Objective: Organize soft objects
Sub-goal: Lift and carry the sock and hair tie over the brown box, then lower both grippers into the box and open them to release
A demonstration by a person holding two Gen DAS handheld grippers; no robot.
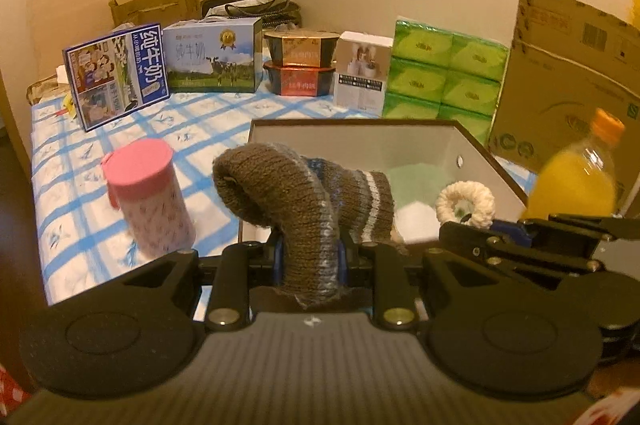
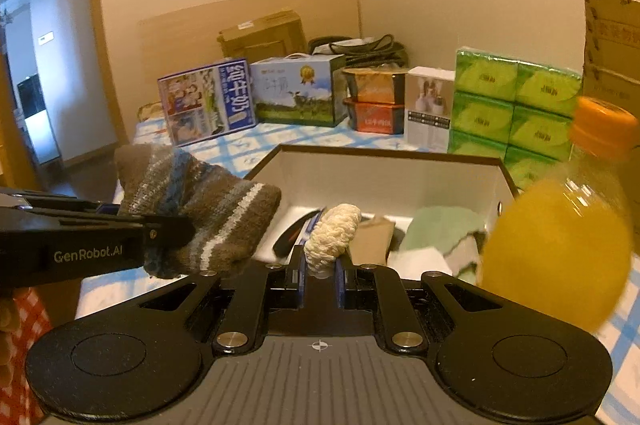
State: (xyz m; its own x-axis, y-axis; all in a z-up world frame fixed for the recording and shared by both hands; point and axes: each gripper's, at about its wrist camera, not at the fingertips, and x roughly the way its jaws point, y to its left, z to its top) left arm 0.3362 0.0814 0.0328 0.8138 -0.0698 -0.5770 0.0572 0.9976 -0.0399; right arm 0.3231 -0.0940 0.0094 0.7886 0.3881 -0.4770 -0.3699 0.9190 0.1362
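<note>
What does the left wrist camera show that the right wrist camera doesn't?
Only the left wrist view shows the pink-lidded cylindrical canister on the blue checked cloth.

Only the right wrist view shows the doorway and a black flat object in the box.

Both show the brown striped knit sock, cream fuzzy ring, white open box and orange juice bottle.

Blue-checked bed [image 1: 208, 129] — open box [image 1: 360, 129], pink-lidded jar [image 1: 148, 197], juice bottle [image 1: 576, 177], cartons.
</note>
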